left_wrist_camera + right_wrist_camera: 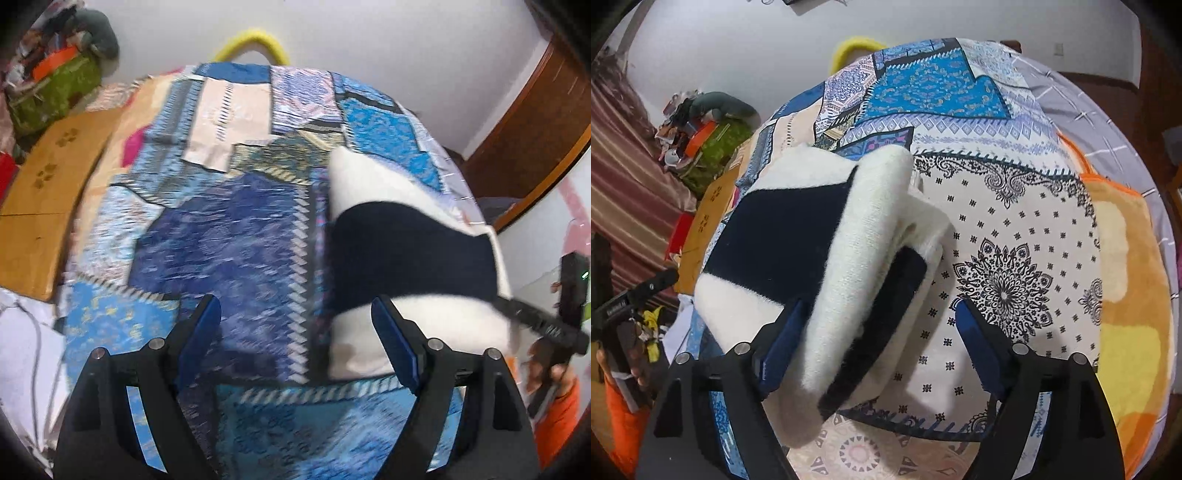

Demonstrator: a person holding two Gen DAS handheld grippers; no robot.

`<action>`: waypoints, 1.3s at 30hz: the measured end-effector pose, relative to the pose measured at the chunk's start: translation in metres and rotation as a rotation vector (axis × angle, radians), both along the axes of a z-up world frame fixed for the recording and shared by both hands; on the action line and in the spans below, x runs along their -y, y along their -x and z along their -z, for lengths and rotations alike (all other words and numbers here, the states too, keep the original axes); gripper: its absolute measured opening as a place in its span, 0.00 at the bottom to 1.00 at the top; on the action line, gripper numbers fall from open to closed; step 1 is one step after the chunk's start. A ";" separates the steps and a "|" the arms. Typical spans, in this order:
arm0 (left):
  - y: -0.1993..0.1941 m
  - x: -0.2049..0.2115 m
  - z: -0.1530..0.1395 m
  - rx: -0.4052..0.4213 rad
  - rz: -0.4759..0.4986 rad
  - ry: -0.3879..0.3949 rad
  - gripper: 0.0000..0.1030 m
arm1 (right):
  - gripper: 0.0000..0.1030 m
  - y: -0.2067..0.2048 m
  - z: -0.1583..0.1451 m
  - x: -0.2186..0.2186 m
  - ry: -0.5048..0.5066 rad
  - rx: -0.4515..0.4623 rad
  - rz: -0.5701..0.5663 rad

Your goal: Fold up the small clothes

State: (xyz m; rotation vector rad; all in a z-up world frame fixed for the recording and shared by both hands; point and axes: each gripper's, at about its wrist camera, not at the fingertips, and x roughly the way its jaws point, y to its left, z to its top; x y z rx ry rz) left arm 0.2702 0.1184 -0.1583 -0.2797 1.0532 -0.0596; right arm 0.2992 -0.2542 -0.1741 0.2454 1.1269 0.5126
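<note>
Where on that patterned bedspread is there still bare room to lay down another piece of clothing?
Left of the folded white and navy garment the blue patchwork bedspread lies bare up to the wooden board. Right of it, white mandala cloth is free up to the orange blanket. The far left corner is cluttered.

I see a fuzzy, matt knit garment (812,229) in white and navy lying on a smooth printed cotton-like bedspread (1004,221). My grippers' fingers (397,343) look like matt black plastic with blue rubbery pads and small shiny metal pins.
</note>
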 end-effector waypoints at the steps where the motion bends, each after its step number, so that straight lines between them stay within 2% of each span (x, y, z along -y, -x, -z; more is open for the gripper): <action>1: -0.007 0.003 0.002 -0.010 0.007 0.021 0.81 | 0.80 -0.001 0.002 0.000 -0.008 -0.009 0.000; 8: -0.047 0.028 0.030 -0.109 0.056 0.146 0.81 | 0.84 -0.010 0.014 0.000 -0.053 -0.050 -0.002; 12: -0.065 0.031 0.044 -0.155 0.059 0.253 0.81 | 0.87 -0.013 0.019 -0.003 -0.065 -0.054 -0.005; 15: -0.077 0.030 0.053 -0.188 0.042 0.311 0.86 | 0.88 -0.018 0.024 -0.003 -0.090 -0.070 -0.008; 26: -0.099 0.046 0.075 -0.253 0.082 0.430 0.88 | 0.89 -0.030 0.039 -0.005 -0.188 -0.136 -0.025; 32: -0.103 0.048 0.078 -0.260 0.089 0.458 0.88 | 0.90 -0.031 0.040 -0.008 -0.211 -0.148 -0.037; 35: -0.103 0.049 0.076 -0.255 0.097 0.457 0.87 | 0.83 -0.031 0.037 -0.012 -0.205 -0.136 -0.051; 37: -0.104 0.051 0.074 -0.243 0.108 0.447 0.84 | 0.75 -0.030 0.034 -0.014 -0.200 -0.120 -0.062; 39: -0.103 0.052 0.069 -0.224 0.121 0.435 0.77 | 0.61 -0.029 0.029 -0.015 -0.192 -0.099 -0.065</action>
